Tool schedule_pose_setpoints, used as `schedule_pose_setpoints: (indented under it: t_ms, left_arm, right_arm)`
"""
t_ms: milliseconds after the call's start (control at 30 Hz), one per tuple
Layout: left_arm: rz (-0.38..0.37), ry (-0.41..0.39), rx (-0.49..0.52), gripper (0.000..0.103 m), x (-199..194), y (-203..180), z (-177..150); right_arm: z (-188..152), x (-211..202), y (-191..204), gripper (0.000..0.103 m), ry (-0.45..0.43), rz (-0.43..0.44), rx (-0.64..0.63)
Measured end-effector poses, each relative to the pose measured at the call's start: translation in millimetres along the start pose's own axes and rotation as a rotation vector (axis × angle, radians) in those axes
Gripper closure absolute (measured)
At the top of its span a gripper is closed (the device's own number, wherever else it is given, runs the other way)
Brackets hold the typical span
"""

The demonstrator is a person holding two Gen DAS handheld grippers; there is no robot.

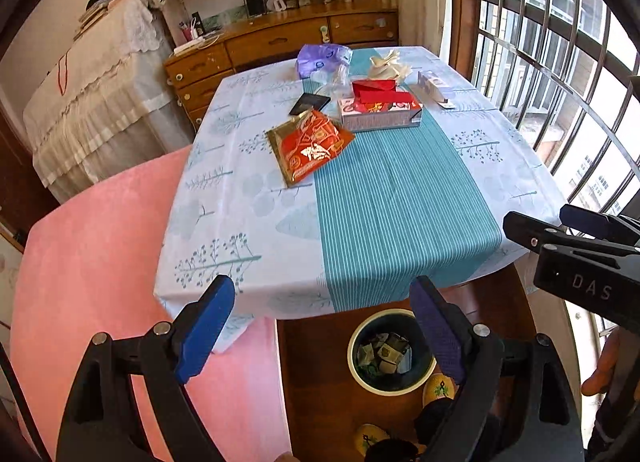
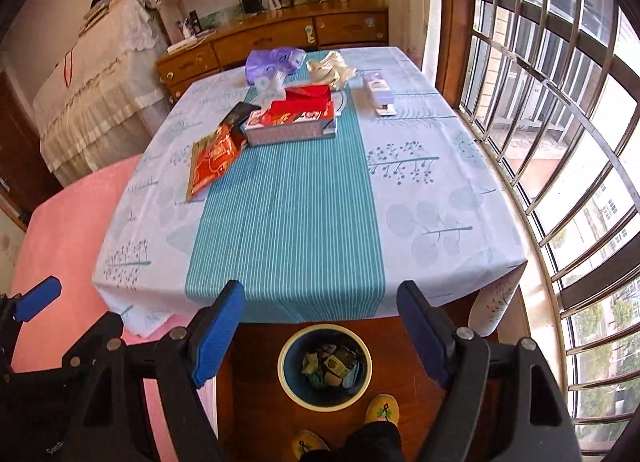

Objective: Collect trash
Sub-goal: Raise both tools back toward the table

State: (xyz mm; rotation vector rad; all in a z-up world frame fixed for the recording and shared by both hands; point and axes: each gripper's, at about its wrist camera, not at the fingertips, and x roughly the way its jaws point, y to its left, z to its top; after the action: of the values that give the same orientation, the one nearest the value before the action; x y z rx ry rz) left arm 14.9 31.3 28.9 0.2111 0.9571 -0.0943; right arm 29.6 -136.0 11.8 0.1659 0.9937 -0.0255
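Observation:
A round bin (image 1: pixel 390 354) (image 2: pixel 325 367) with crumpled wrappers in it stands on the floor at the table's near edge. On the table (image 1: pixel 400 198) (image 2: pixel 288 214) lie an orange and gold snack packet (image 1: pixel 310 146) (image 2: pixel 212 162), a small dark packet (image 1: pixel 310 103) (image 2: pixel 240 112), a purple bag (image 1: pixel 320 58) (image 2: pixel 270 62) and a crumpled white paper (image 1: pixel 386 66) (image 2: pixel 330 66). My left gripper (image 1: pixel 322 336) is open and empty above the table's near edge. My right gripper (image 2: pixel 320 336) is open and empty above the bin; it also shows in the left wrist view (image 1: pixel 536 224).
A tissue box with red envelopes (image 1: pixel 380 104) (image 2: pixel 292 118) and a white box (image 1: pixel 436 88) (image 2: pixel 380 96) stand on the table. A pink bed (image 1: pixel 100 262) lies to the left, a barred window (image 2: pixel 560 142) to the right, a wooden dresser (image 1: pixel 280 38) behind.

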Motion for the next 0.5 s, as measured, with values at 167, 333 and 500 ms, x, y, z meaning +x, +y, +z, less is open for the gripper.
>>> schedule_pose_setpoints:
  t_ms: [167, 333, 500]
  left_arm:
    - [-0.063, 0.021, -0.012, 0.015, 10, 1, 24]
    - [-0.043, 0.083, -0.027, 0.015, 44, 0, 43]
    - [0.060, 0.119, -0.044, 0.015, 90, -7, 60]
  right_arm:
    - [17, -2, -18, 0.024, -0.030, 0.023, 0.037]
    - [37, 14, -27, 0.024, -0.021, 0.062, 0.012]
    - [71, 53, -27, 0.024, 0.002, 0.121, -0.086]
